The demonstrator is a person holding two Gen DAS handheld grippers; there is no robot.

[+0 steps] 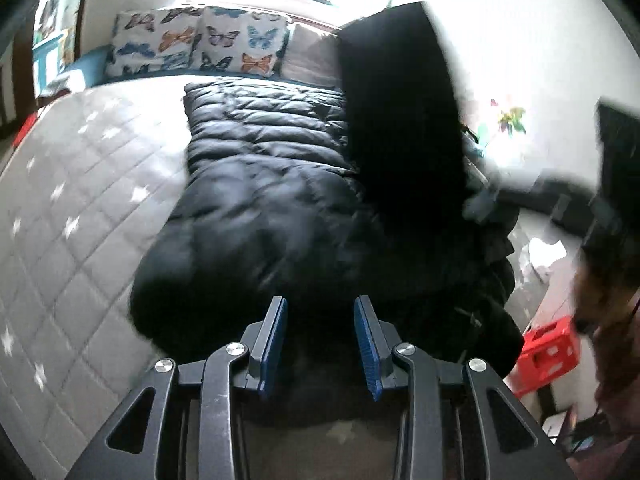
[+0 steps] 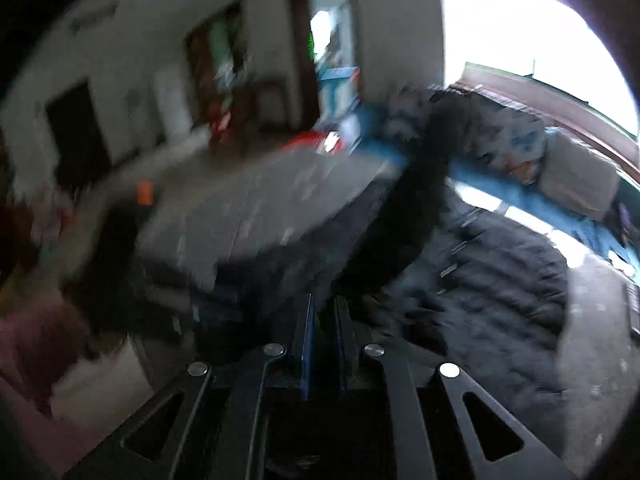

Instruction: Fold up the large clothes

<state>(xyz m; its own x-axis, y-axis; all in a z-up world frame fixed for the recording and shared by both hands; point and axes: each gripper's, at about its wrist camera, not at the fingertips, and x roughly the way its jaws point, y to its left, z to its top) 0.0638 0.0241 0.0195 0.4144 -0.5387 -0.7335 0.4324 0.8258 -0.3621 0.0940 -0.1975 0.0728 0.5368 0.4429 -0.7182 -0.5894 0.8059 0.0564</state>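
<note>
A dark navy quilted jacket (image 1: pixel 260 184) lies spread lengthways on the bed. My left gripper (image 1: pixel 320 300) hovers over its near end, jaws apart. Both blue pads (image 1: pixel 276 336) show their full faces, with the fabric below rather than pinched. At the right, a tall black flap of the jacket (image 1: pixel 400 120) stands lifted off the bed. The right wrist view is badly blurred. There my right gripper (image 2: pixel 325 298) is shut, and a dark band of the jacket (image 2: pixel 420 200) runs up from its jaws. The rest of the jacket (image 2: pixel 500 280) lies to its right.
The bed has a grey quilted mattress (image 1: pixel 80 200) with white stars. Butterfly pillows (image 1: pixel 200 44) lean at its head under a bright window. A red crate (image 1: pixel 548 352) stands on the floor to the right. Part of a person (image 1: pixel 600 300) shows at the right edge.
</note>
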